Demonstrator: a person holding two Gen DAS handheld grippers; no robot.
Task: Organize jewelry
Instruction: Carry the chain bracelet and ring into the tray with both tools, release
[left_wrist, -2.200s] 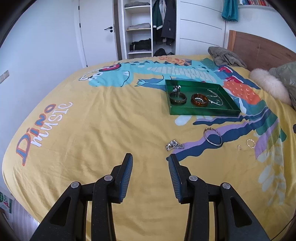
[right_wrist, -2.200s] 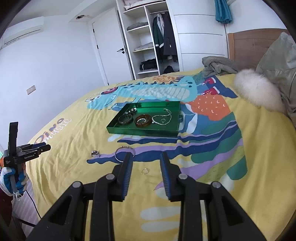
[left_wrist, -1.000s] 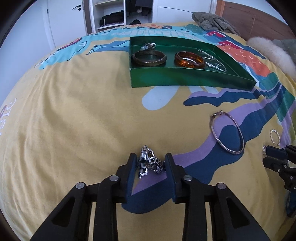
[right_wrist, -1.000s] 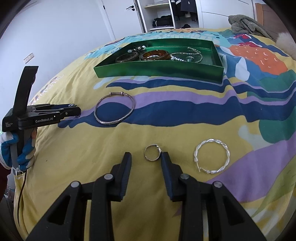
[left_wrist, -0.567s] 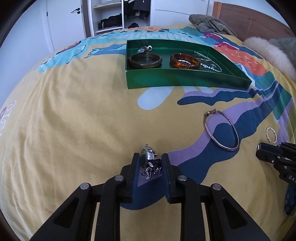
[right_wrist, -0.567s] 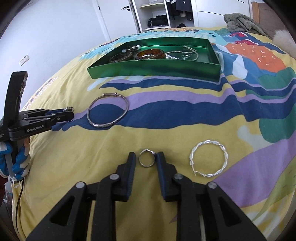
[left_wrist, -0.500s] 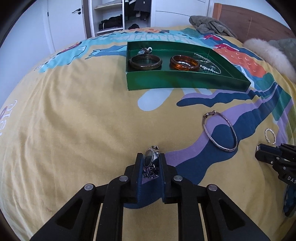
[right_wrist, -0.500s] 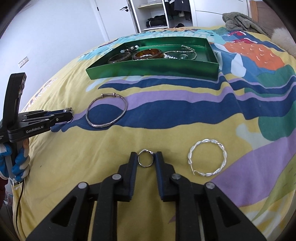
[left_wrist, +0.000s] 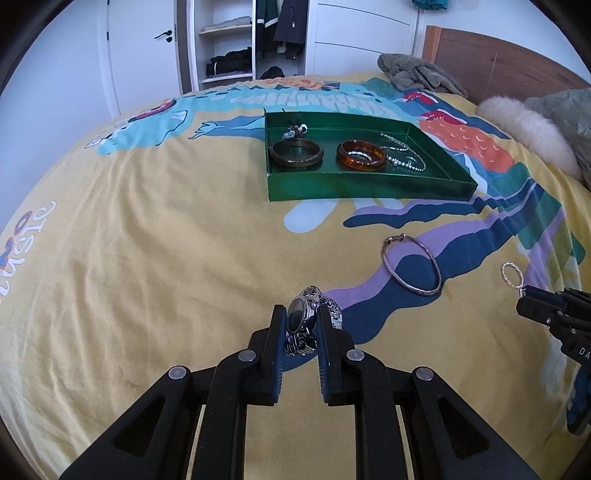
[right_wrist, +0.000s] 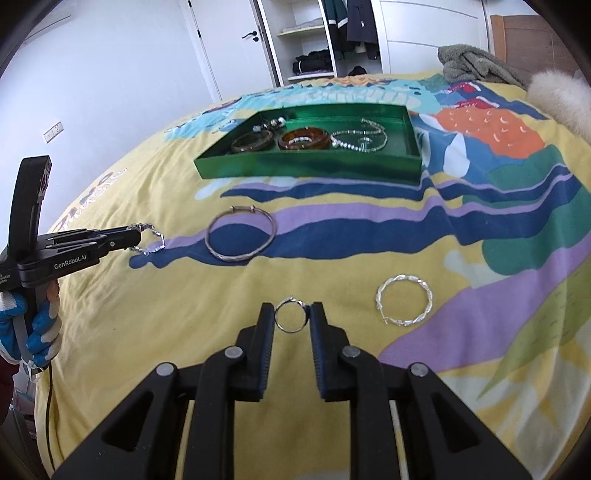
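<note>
My left hand-held gripper (left_wrist: 301, 325) pinches the floppy watch (left_wrist: 304, 319); my right hand-held gripper (right_wrist: 291, 319) squeezes the tiny, slippery-looking ring (right_wrist: 291, 318).

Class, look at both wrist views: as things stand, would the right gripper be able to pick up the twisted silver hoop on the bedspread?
Probably not yet. The twisted silver hoop lies unobstructed just right of the right gripper, but its jaws are shut on a small ring, which must go first.
</note>
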